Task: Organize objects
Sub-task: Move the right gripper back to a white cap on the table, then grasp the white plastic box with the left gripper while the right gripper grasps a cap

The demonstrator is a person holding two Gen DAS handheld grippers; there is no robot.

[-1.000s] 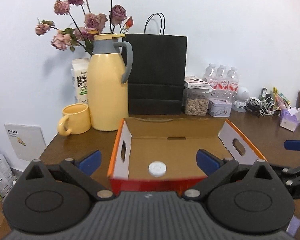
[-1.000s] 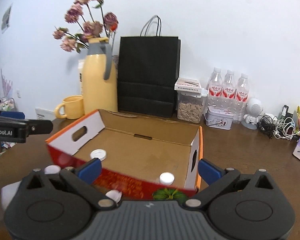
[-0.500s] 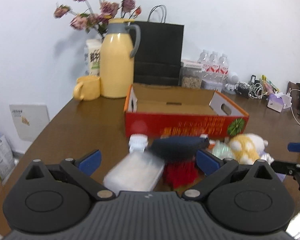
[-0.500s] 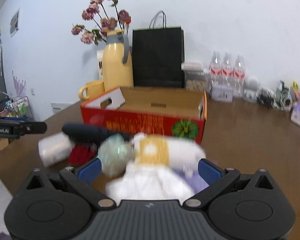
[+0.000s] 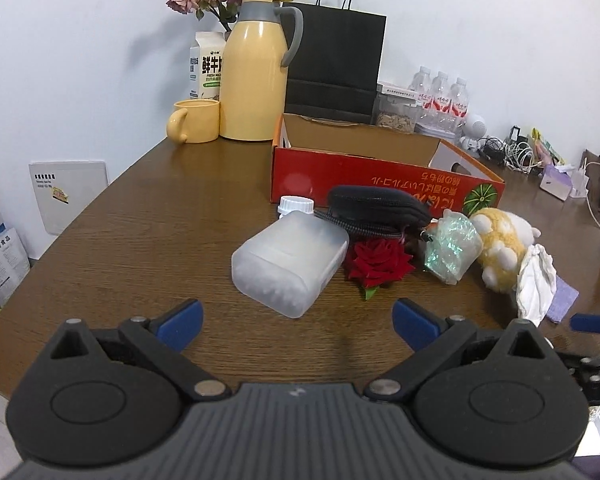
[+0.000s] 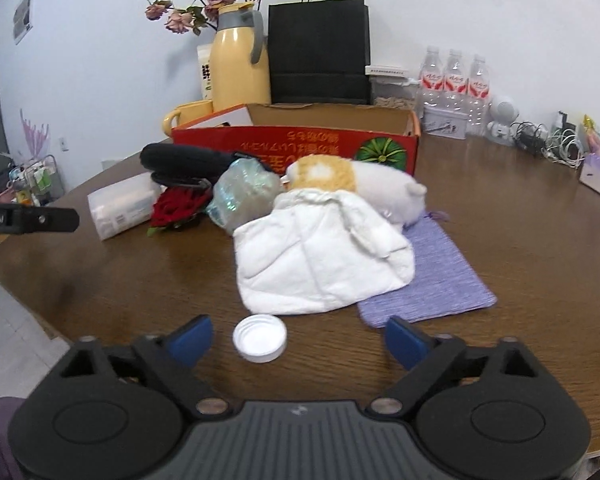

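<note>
Cap [image 6: 260,338]: lower centre, light, stiff; pinch across rim.
Right gripper [image 6: 298,338]: jaws spread, just been closing, cap between, untouched.
Left gripper [image 5: 298,326]: jaws spread, empty.

Black hand-held gripper [image 5: 296,322], blue fingertips [image 5: 179,323] (ribbed grey base)

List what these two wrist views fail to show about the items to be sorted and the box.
- Red cardboard box: its floor is hidden by its own front wall in both views.
- Yellow-and-white plush toy: partly covered by the white cloth, right wrist view.
- Translucent plastic bottle: contents unreadable through the frosted wall, left wrist view.
- Black zip pouch: contents hidden, closed.
</note>
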